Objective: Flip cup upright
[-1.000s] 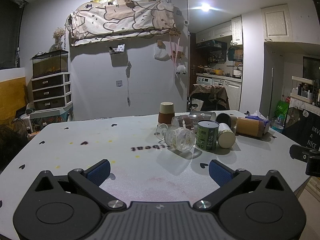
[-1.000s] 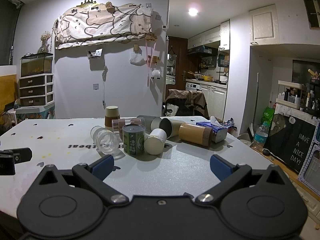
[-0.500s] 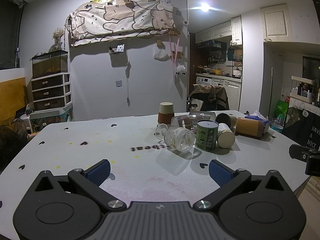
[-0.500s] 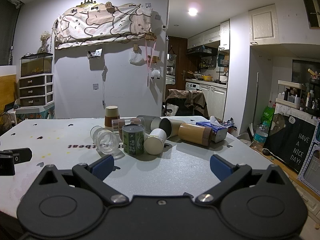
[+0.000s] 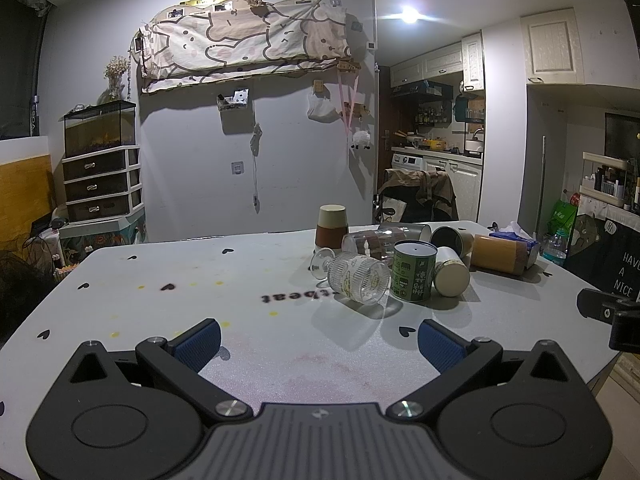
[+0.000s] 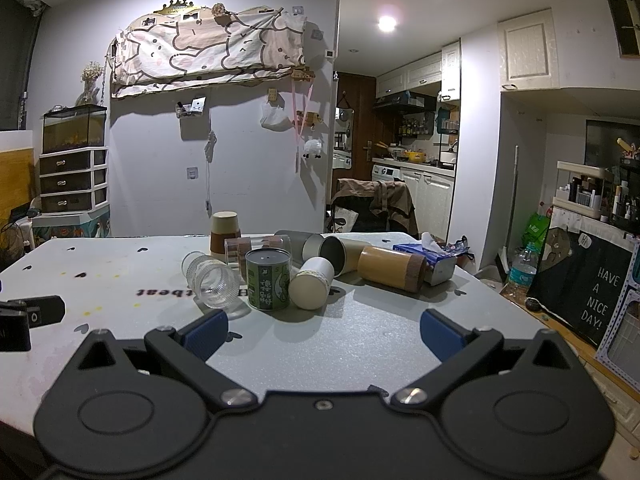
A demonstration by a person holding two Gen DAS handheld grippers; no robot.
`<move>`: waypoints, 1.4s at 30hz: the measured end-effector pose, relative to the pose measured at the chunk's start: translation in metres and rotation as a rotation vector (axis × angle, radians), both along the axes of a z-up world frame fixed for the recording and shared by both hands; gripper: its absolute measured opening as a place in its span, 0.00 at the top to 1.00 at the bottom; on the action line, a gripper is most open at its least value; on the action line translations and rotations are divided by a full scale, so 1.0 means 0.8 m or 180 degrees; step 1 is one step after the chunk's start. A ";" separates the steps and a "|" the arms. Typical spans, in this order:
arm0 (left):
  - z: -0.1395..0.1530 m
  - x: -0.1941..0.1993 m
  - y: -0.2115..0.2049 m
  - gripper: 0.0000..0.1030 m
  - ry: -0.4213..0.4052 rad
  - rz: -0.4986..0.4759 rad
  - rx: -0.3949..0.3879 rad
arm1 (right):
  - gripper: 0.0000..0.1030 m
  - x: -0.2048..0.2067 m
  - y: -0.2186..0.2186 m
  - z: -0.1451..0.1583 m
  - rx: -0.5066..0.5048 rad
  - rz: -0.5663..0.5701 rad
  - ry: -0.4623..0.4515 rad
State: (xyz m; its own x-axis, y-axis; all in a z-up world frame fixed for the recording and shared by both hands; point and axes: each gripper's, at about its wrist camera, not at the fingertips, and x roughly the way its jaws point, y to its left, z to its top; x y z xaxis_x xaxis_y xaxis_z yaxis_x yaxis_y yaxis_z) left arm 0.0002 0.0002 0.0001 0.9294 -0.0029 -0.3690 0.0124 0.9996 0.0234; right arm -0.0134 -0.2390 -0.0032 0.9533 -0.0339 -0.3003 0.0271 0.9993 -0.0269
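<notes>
Glass: the ribbed clear cup (image 5: 358, 282) lay on its side on the table (image 5: 160, 280), touching the green can (image 5: 414, 270).
Other cups: a white cup (image 6: 312, 284) and a bamboo cup (image 6: 390, 268) also lay down; a brown cup (image 5: 331, 226) stood inverted.
Left gripper (image 5: 318, 338): wide open, holding nothing, well apart from the cups.
Right gripper (image 6: 324, 334): wide open, empty.
Risk: the glass could roll or slip, because it was round and smooth; neighbours might be knocked.

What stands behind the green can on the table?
Behind the green can lie a clear tumbler and a grey tube, with a brown-and-cream cup further back. The can covers their lower parts.
</notes>
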 end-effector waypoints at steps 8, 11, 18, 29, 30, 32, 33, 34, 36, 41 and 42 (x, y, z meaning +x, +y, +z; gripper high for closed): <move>0.000 0.000 0.000 0.00 -0.0001 -0.0001 -0.0001 | 0.00 0.000 0.000 0.000 0.0000 0.0002 0.0001; 0.000 0.000 0.000 0.00 -0.0001 0.0000 0.0000 | 0.00 0.000 0.000 0.000 -0.0001 0.0003 0.0002; 0.000 0.000 0.000 0.00 -0.0001 0.0000 -0.0001 | 0.00 0.000 0.000 0.000 -0.0002 0.0003 0.0003; 0.000 0.000 0.000 0.00 0.0001 0.0002 -0.0001 | 0.00 0.000 0.000 0.001 -0.0003 0.0004 0.0005; 0.000 0.000 0.000 0.00 0.0001 0.0002 -0.0001 | 0.00 0.000 -0.001 0.002 -0.0003 0.0003 0.0007; 0.000 0.000 0.000 0.00 0.0000 0.0001 0.0000 | 0.00 0.001 -0.001 0.003 -0.0001 0.0001 0.0009; 0.000 0.000 0.000 0.00 0.0001 0.0001 -0.0001 | 0.00 0.001 -0.002 0.004 -0.0002 0.0003 0.0005; 0.000 0.000 0.000 0.00 0.0001 0.0001 -0.0002 | 0.00 0.001 -0.002 0.004 0.0001 0.0002 0.0004; 0.000 0.000 0.000 0.00 0.0001 0.0002 -0.0001 | 0.00 0.002 -0.003 0.006 0.0000 0.0000 0.0010; 0.000 0.000 0.000 0.00 -0.0001 0.0001 -0.0002 | 0.00 0.004 0.003 -0.005 0.0002 0.0008 0.0016; 0.000 0.000 0.000 0.00 0.0000 0.0001 -0.0003 | 0.00 0.004 0.003 -0.005 0.0003 0.0008 0.0017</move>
